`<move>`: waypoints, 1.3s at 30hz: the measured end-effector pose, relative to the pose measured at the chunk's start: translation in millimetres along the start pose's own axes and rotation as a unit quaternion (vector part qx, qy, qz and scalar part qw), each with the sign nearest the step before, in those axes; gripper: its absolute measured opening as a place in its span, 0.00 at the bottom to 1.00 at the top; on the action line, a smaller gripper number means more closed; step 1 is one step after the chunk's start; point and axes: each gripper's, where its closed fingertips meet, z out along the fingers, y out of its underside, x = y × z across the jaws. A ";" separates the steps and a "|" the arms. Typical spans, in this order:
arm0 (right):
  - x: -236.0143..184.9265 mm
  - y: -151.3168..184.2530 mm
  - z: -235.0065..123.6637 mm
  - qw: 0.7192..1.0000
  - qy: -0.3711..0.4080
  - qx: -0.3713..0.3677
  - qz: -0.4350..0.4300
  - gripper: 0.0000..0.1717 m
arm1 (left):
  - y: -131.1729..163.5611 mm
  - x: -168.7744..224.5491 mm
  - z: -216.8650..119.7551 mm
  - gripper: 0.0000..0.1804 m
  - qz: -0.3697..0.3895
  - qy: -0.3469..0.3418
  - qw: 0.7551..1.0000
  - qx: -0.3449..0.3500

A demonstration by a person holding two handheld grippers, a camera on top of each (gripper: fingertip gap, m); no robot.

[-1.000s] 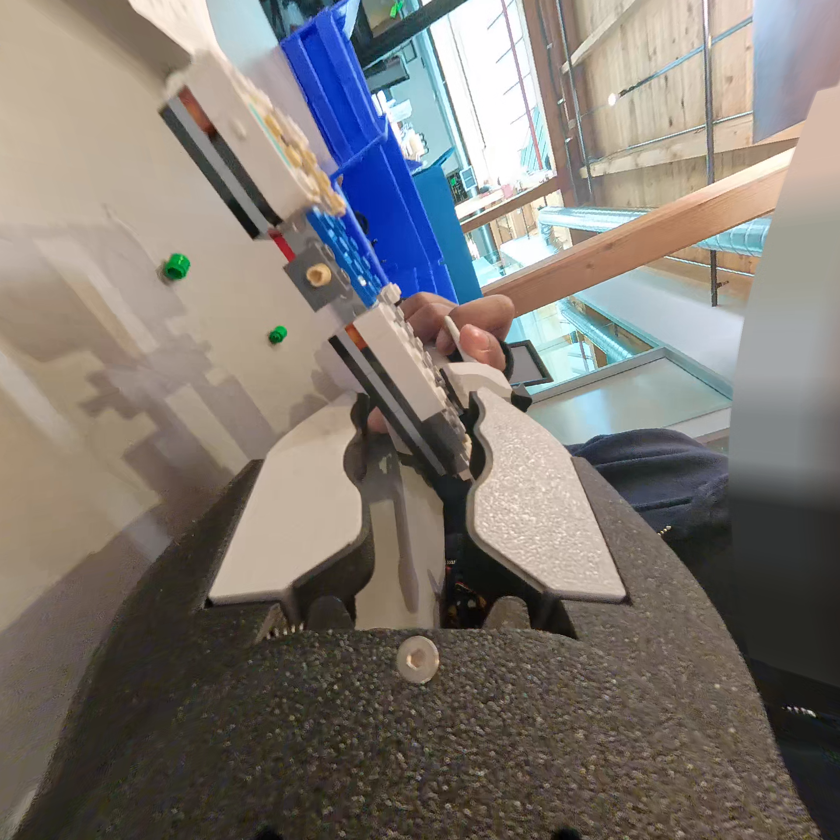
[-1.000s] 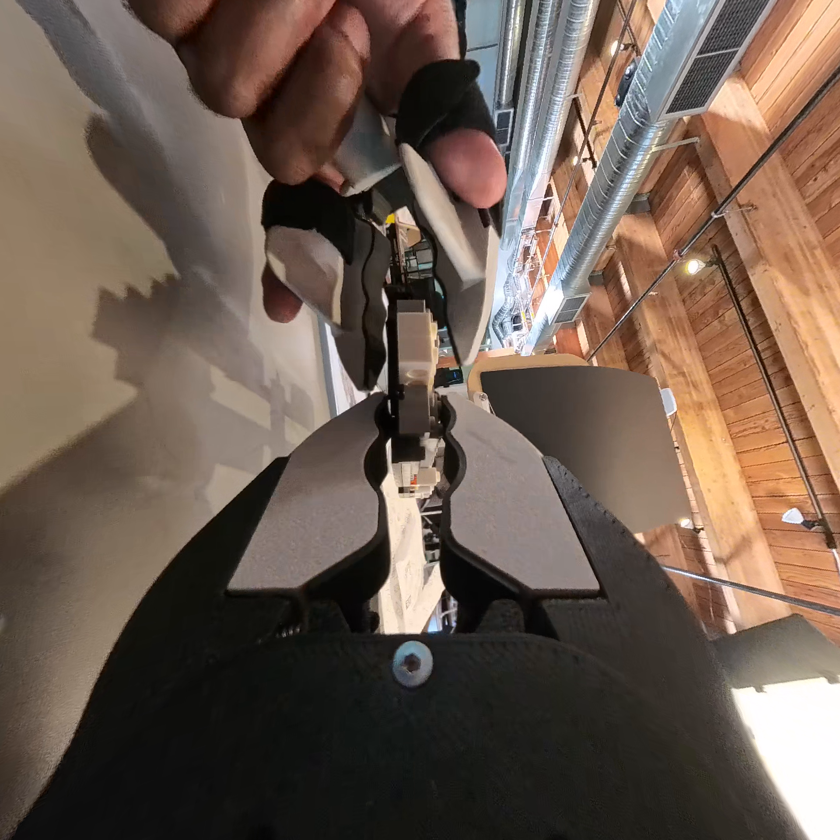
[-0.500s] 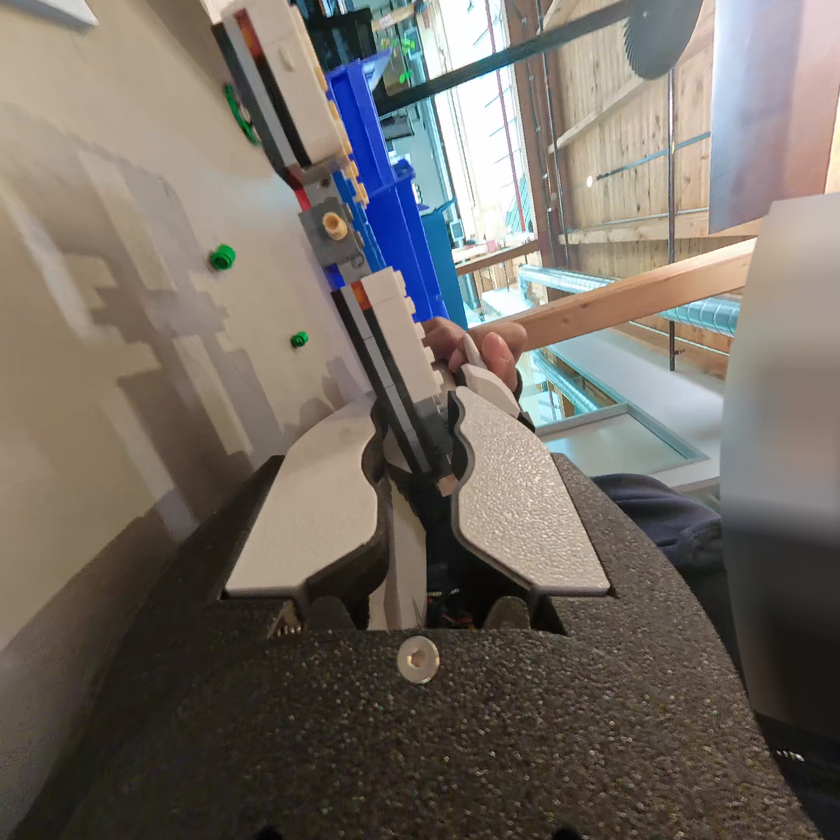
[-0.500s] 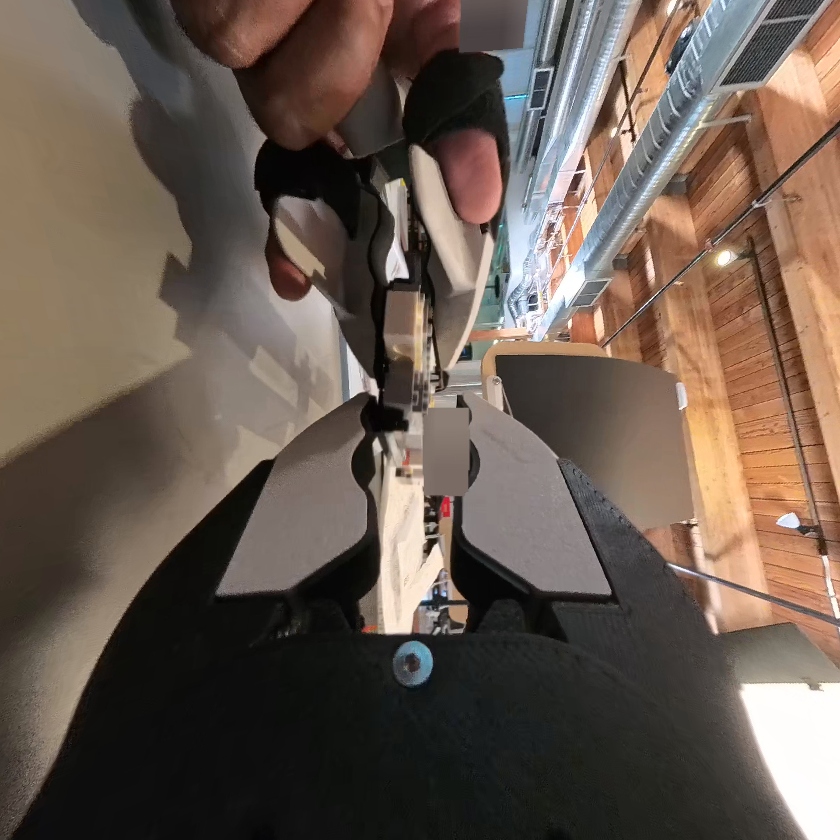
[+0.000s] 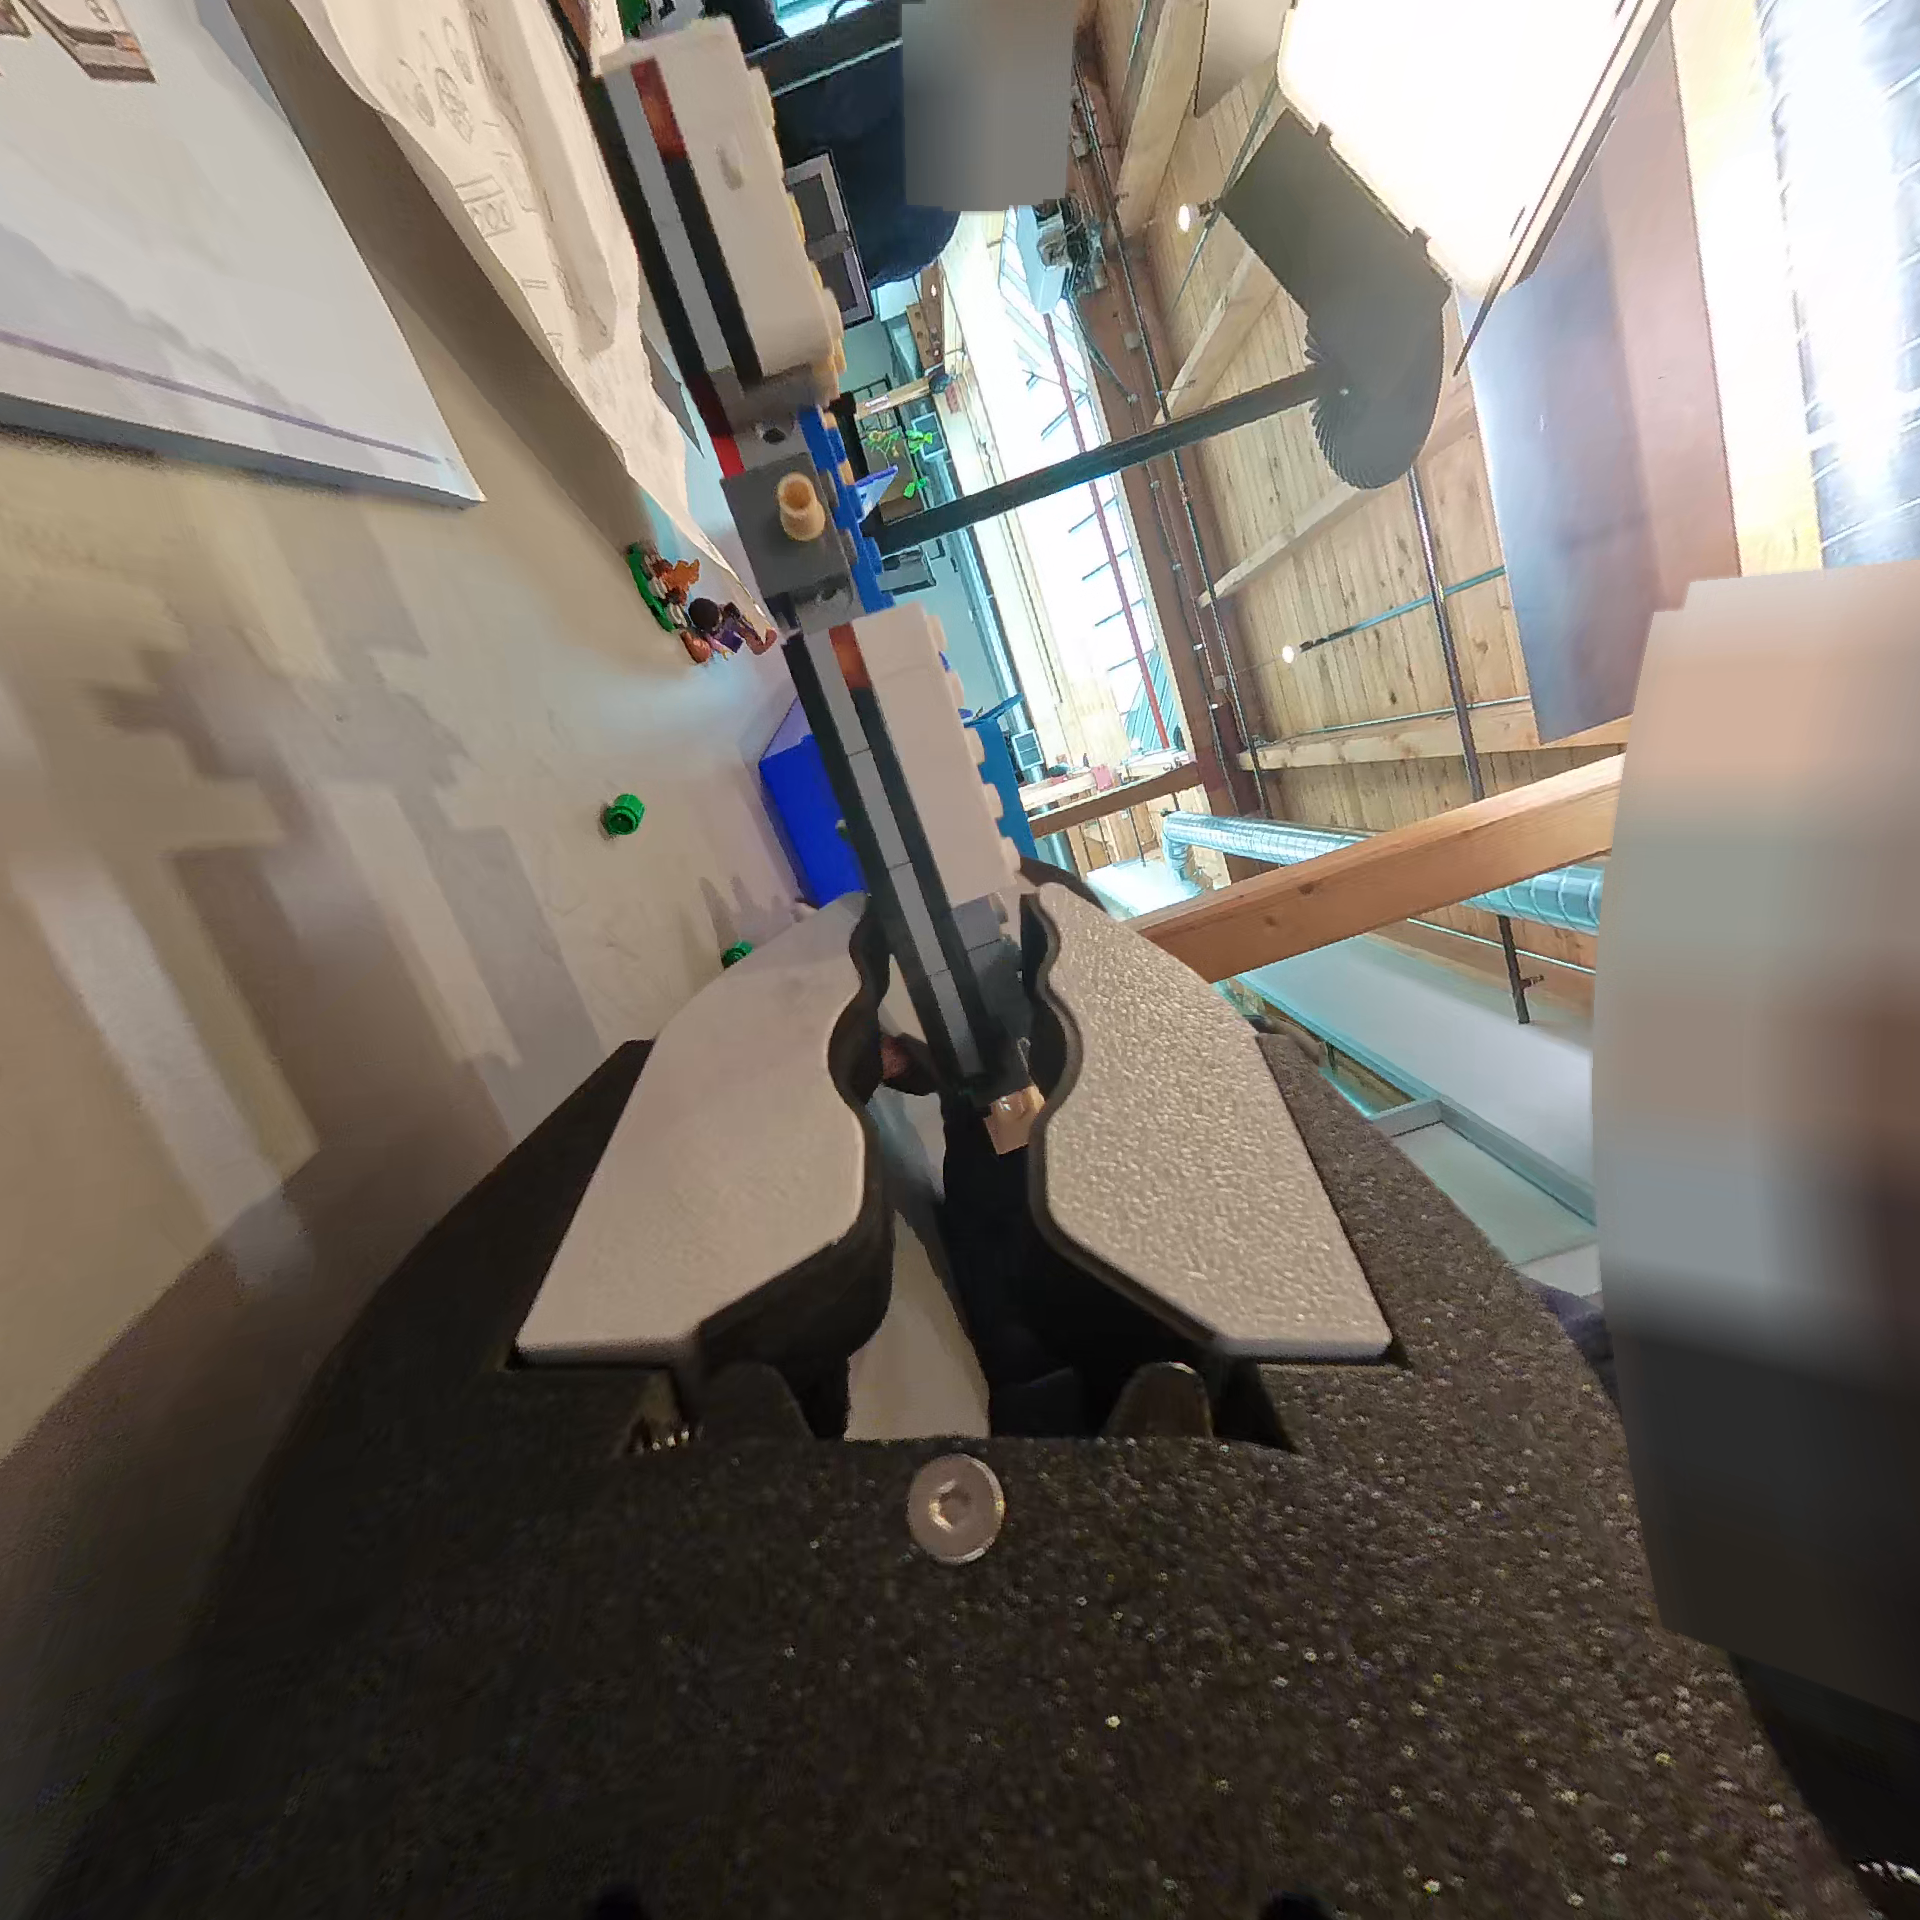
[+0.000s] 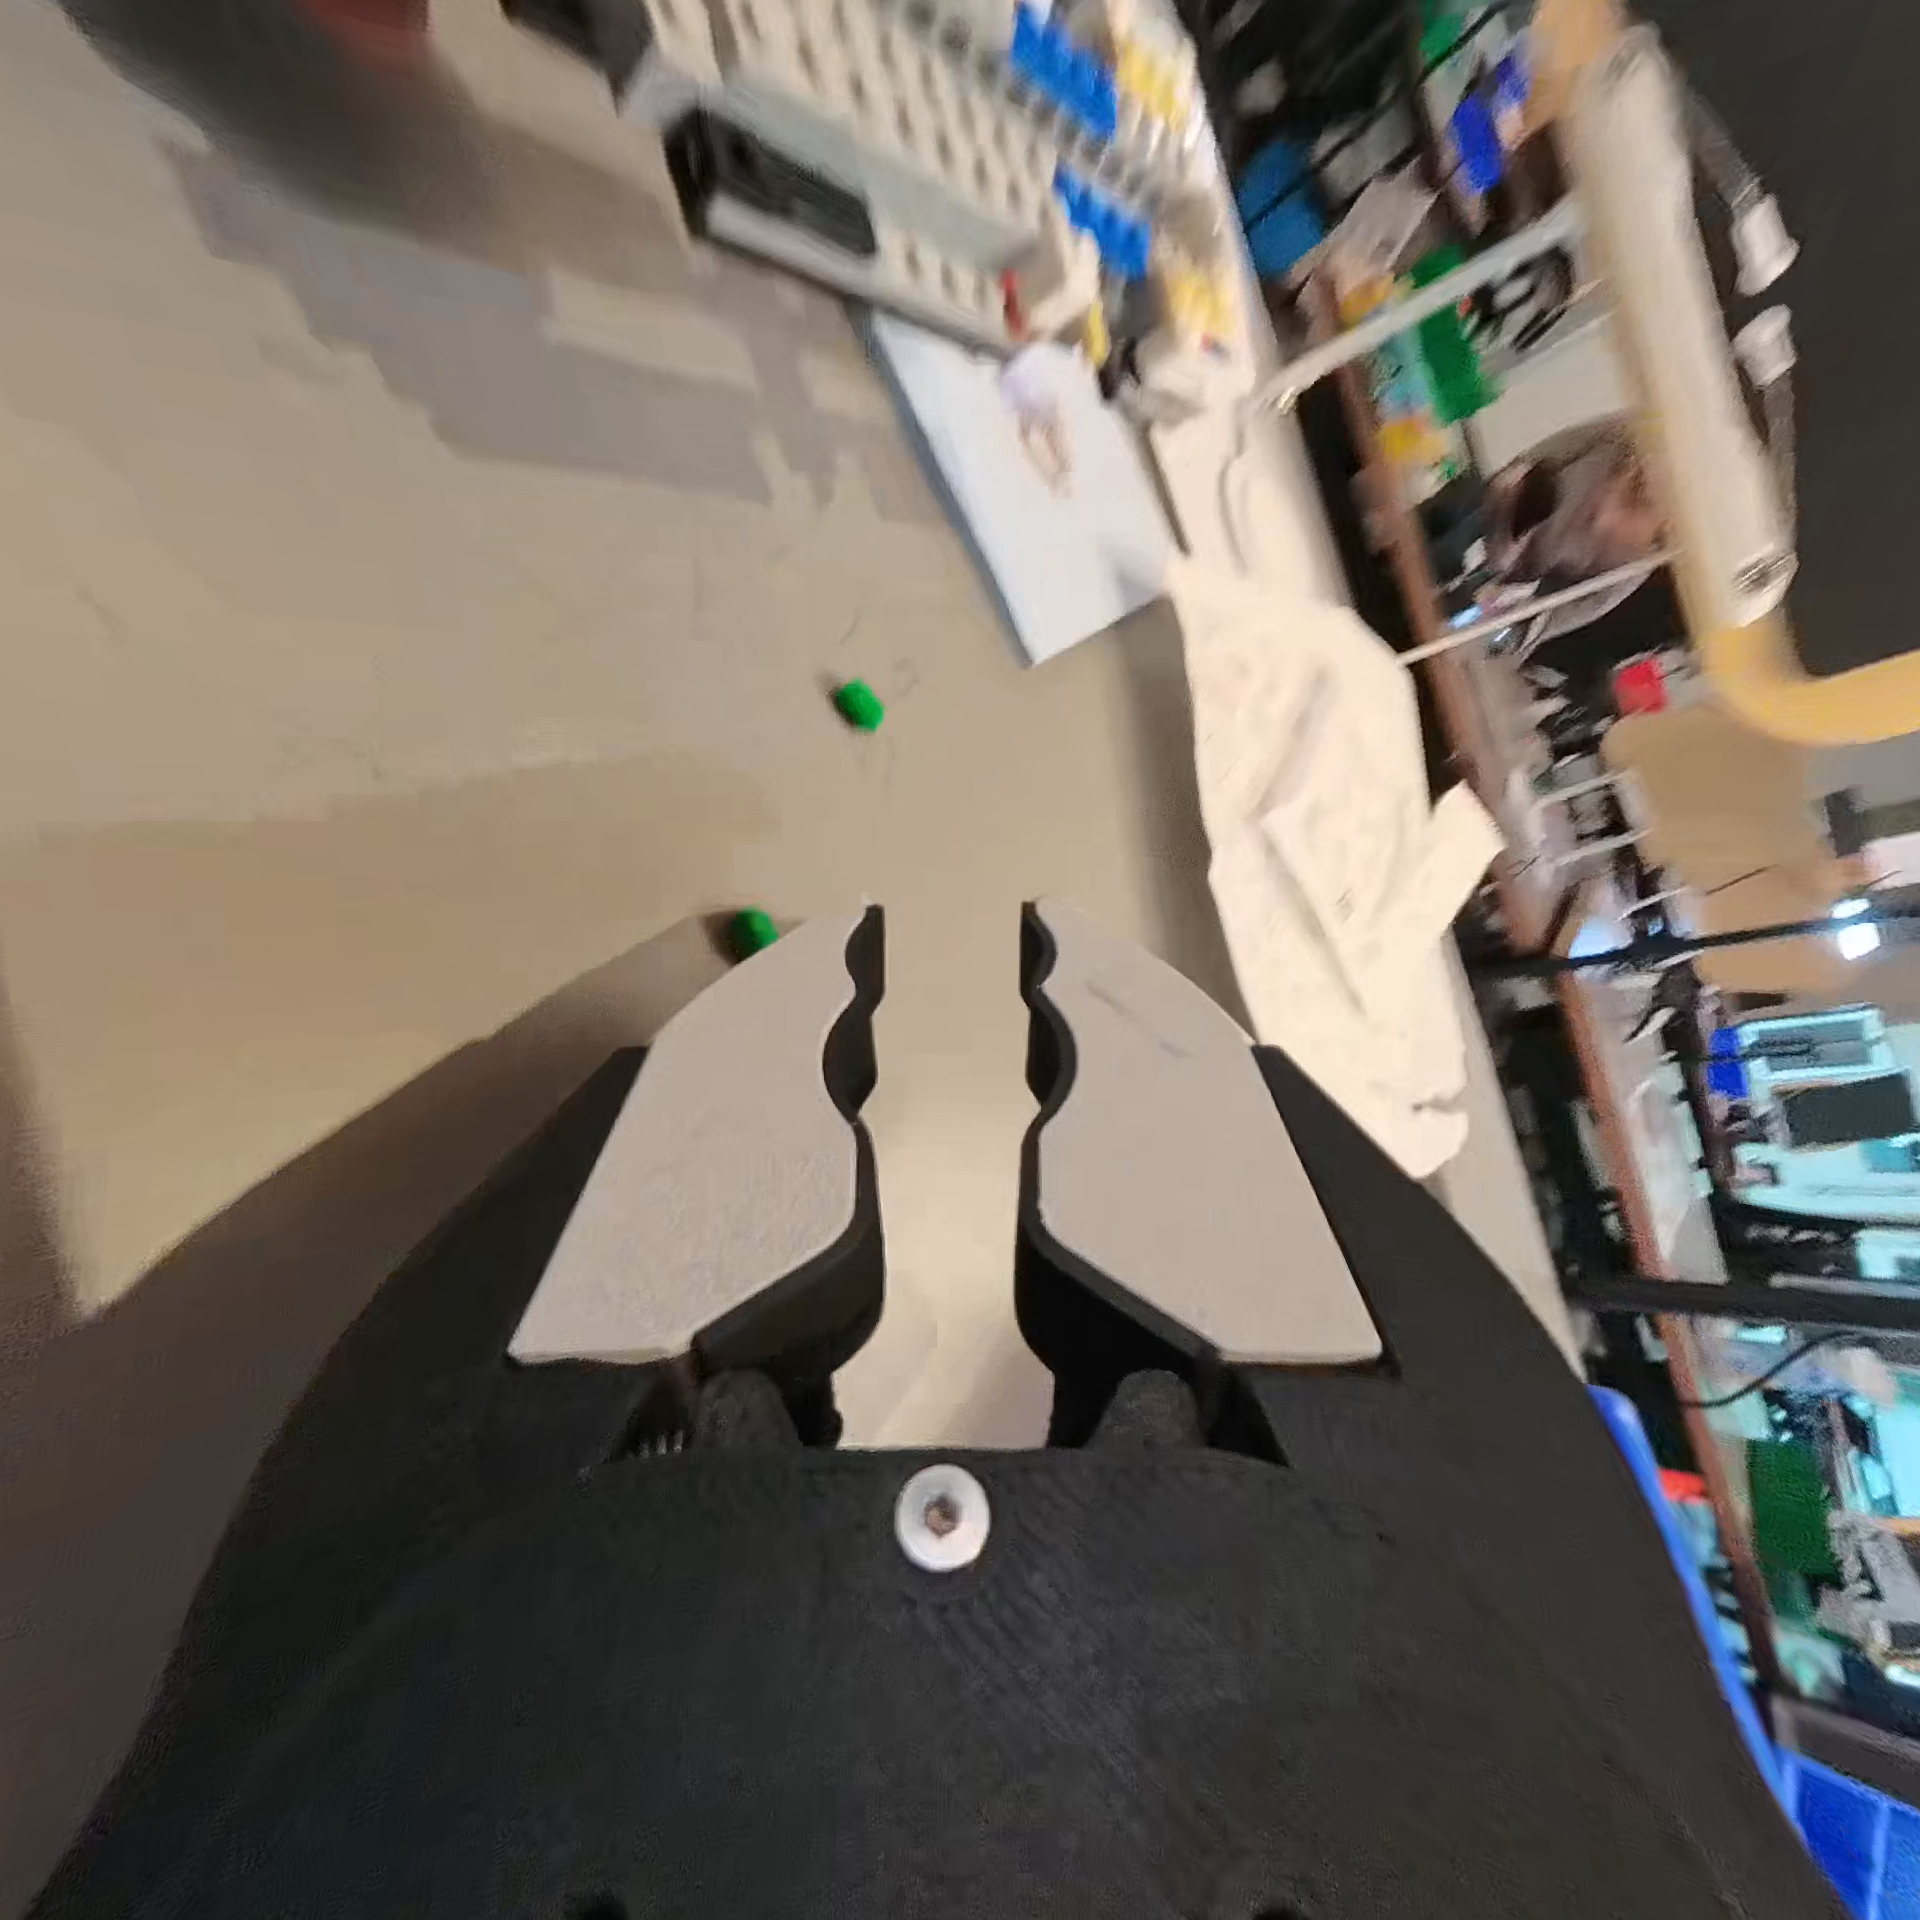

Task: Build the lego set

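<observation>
Now the brick build (image 5: pixel 914 790) is hanging from my left gripper (image 5: pixel 951 925) alone: the fingers are clamping its lower end, the dark plates against one pad and the grey brick against the other. It is slanting up and away, clear of the table (image 6: pixel 416 727), with a blue bin (image 5: pixel 800 821) behind it. My right gripper (image 6: pixel 951 920), which was pinching the same build a moment ago, is now pointing down at the table. Its jaws are standing narrowly apart with nothing between them. A green stud (image 6: pixel 750 932) is lying just beside its left fingertip, and another (image 6: pixel 858 704) is sitting farther on, near a sheet (image 6: pixel 1039 499).
</observation>
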 end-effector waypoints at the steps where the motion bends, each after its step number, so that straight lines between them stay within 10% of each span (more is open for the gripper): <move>1: -4.1 6.4 2.6 1.000 -0.014 -0.016 0.006 0.14 | -0.8 0.2 -0.3 0.13 -0.003 0.003 1.000 0.003; 39: -53.8 -8.4 -4.9 0.966 -0.212 0.012 0.144 0.09 | -18.2 -4.4 -11.3 0.13 0.014 -0.018 0.999 0.044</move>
